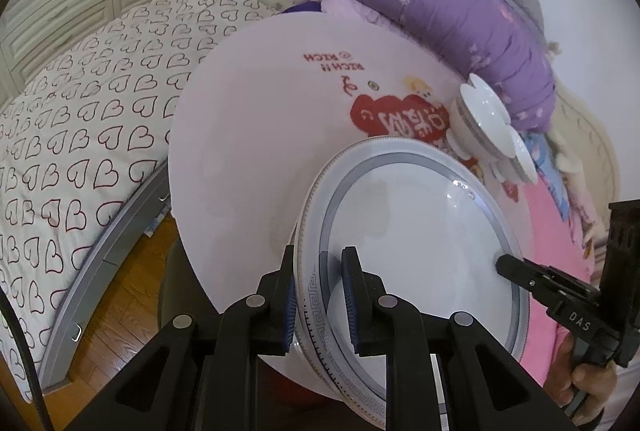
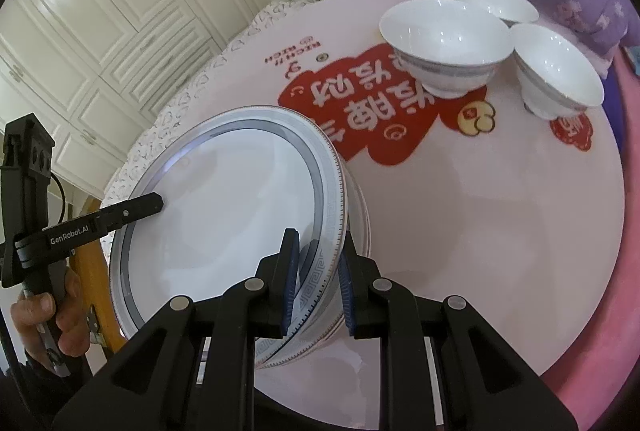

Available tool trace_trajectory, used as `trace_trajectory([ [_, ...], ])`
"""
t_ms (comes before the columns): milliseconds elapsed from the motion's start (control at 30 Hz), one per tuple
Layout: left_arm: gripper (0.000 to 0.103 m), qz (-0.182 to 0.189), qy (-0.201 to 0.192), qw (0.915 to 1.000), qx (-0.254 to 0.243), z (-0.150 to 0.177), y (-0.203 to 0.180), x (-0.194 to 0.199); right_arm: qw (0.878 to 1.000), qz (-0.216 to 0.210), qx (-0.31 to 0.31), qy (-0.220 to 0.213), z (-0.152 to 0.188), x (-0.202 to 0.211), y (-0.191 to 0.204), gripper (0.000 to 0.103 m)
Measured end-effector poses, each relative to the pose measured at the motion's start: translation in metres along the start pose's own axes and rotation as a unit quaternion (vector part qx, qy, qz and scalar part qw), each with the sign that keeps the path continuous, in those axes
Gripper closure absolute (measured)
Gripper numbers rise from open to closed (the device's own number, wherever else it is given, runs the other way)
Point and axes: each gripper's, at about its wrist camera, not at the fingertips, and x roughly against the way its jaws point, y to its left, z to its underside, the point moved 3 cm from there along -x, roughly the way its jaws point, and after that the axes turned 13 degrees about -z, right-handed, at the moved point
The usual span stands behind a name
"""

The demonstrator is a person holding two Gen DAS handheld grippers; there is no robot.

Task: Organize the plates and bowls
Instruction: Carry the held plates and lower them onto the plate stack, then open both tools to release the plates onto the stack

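Note:
A stack of white plates (image 1: 416,231) with grey patterned rims sits on the round white table (image 1: 248,135). My left gripper (image 1: 320,301) is shut on the stack's near rim. My right gripper (image 2: 319,281) is shut on the opposite rim of the same plates (image 2: 224,215). Each gripper shows in the other's view: the right one (image 1: 506,265) and the left one (image 2: 154,203) reach over the plate. Three white bowls (image 2: 444,43) stand upright at the table's far side, seen edge-on in the left wrist view (image 1: 486,119).
A rolled purple quilt (image 1: 432,3) lies behind the table. A bed with a heart-print cover (image 1: 80,119) is on the left, white wardrobes (image 2: 80,31) beyond. Pink bedding (image 2: 600,371) borders the table's right edge.

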Motion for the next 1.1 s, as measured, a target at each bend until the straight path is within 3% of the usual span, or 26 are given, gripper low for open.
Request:
trace_trajectory([
  [400,0.084,-0.012,-0.039,0.9990,-0.015,0.016,0.004,-0.005,1.000,0.020,0.011,-0.004,0.006,-0.003,0.007,0.083],
  [1100,0.080,-0.043,-0.060,0.9963,-0.045,0.030,-0.005,-0.029,0.996,0.075,0.043,0.022,0.015,-0.012,0.010,0.078],
])
